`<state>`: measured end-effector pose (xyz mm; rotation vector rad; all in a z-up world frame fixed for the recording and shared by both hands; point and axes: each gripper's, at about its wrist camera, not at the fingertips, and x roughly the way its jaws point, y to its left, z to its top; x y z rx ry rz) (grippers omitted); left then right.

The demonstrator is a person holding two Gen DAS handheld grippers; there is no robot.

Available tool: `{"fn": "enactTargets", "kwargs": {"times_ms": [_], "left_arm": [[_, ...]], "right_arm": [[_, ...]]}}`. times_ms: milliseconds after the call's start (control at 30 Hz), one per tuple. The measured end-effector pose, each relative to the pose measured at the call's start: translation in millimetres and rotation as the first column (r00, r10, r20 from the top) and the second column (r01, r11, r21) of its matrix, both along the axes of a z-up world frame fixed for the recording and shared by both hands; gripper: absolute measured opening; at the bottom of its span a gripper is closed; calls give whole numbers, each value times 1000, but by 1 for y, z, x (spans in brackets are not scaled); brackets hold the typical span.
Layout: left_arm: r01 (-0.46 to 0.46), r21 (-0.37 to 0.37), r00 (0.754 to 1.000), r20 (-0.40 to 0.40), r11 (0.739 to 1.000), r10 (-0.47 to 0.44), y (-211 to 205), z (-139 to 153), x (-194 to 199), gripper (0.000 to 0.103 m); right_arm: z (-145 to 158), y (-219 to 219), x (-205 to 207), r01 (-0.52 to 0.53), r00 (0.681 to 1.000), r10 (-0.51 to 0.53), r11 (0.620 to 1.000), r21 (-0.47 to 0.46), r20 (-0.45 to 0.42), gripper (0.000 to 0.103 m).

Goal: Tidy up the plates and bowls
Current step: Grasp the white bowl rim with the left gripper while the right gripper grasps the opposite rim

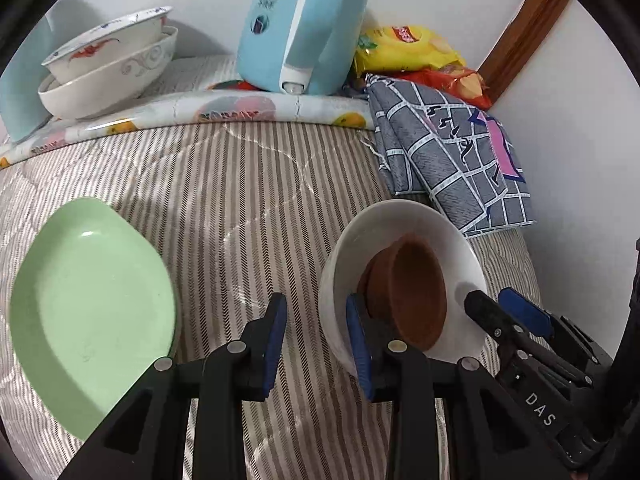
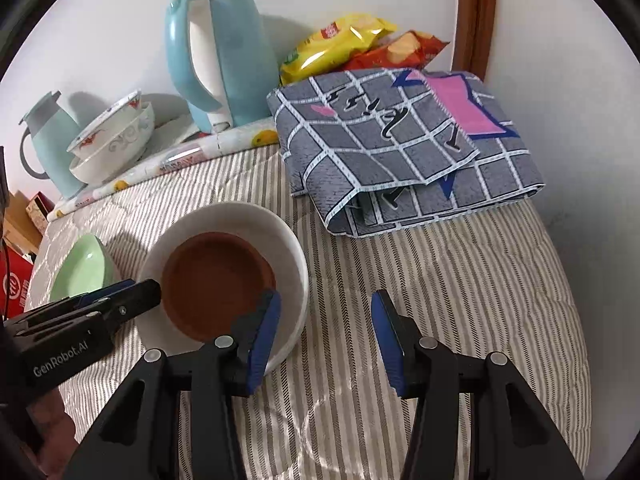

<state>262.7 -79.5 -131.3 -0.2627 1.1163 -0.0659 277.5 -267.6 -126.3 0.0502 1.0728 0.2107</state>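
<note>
The brown bowl (image 2: 218,284) already sits nested inside the white bowl (image 2: 288,240) on the striped cover; the green plate (image 1: 92,304) lies apart, not yet stacked. Both the left gripper (image 1: 316,344) and right gripper (image 2: 326,338) hang beside the white bowl, jaws spread, holding nothing.

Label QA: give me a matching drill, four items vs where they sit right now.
Items:
1. brown bowl
2. green plate
3. red-patterned bowl
4. yellow snack bag

Places:
A. behind the folded grey cloth
B. nested in the scroll-patterned bowl
C. inside the white bowl
D. alone on the striped quilt

Pairs: 1-C, 2-D, 3-B, 4-A
</note>
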Motion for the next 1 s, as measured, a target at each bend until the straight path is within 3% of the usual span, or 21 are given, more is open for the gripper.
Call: {"fn": "enactTargets", "kwargs": {"times_ms": [133,600,900,1000], "left_arm": [[9,11,1000,-18,1000,-9,-2,-7,7,29],[32,28,999,-40,999,-31,-6,-20,22,28],[27,28,1000,-17,999,-27,-5,-21,22,27],[32,14,999,-5,999,-32,-7,-20,21,20]], "right_arm": [[-9,5,6,-11,999,10,1000,-16,-33,39],[-23,17,22,-12,999,7,994,-112,-47,40],[-26,12,25,8,998,-12,998,-70,-57,44],[-26,10,23,9,998,-10,1000,-20,-61,36]]}}
